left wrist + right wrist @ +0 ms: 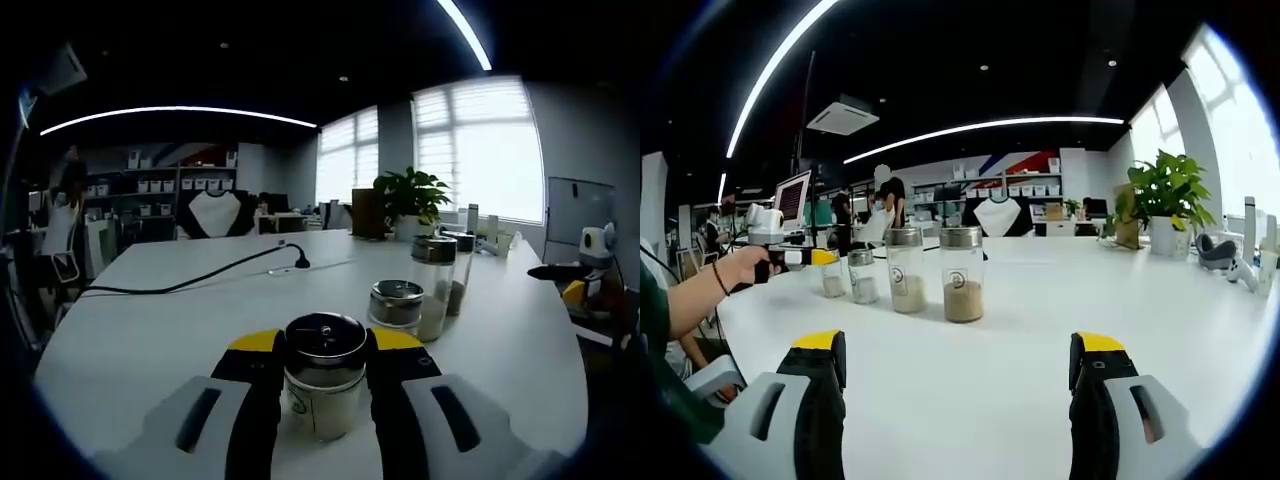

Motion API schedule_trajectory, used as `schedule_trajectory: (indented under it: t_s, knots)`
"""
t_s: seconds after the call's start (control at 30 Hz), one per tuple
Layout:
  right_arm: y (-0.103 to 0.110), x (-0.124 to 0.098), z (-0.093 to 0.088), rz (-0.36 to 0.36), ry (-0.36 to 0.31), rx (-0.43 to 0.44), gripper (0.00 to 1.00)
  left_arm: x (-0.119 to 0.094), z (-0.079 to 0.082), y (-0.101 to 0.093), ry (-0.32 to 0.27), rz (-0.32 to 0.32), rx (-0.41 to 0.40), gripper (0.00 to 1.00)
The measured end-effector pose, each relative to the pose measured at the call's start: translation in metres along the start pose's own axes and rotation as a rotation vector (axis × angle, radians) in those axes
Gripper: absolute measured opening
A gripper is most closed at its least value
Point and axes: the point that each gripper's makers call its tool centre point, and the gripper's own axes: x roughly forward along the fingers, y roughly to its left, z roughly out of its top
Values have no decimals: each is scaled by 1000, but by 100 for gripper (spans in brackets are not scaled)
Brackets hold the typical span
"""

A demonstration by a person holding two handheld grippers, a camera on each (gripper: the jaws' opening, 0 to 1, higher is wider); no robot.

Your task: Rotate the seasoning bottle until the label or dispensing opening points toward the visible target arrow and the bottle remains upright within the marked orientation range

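left tongs (pixel 325 395): pinching the seasoning bottle (pixel 324 375) at 6 o'clock, upright on the table (pixel 150 330).
right tongs (pixel 960 385): spread wide, holding nothing.
risk: twisting too fast could tip my bottle.
neighbours: short jar (pixel 396 303) near at 1 o'clock.
room: open toward 10 o'clock, cable (pixel 190 278) beyond.

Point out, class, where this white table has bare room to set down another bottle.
Free: the tabletop between the right gripper's open jaws, before the bottle row; also left of the black cable. Crowded: around the left gripper holding a seasoning bottle.
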Motion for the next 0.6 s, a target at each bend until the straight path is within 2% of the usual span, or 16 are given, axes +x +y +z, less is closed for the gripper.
schedule_trajectory:
  t_s: [0.3,0.6]
  knots:
    - [1,0,0,2,0,1,95,-2,0,-1,-7,47,-11,34]
    - [1,0,0,1,-1,0,95,-3,0,-1,-32,144,-11,34]
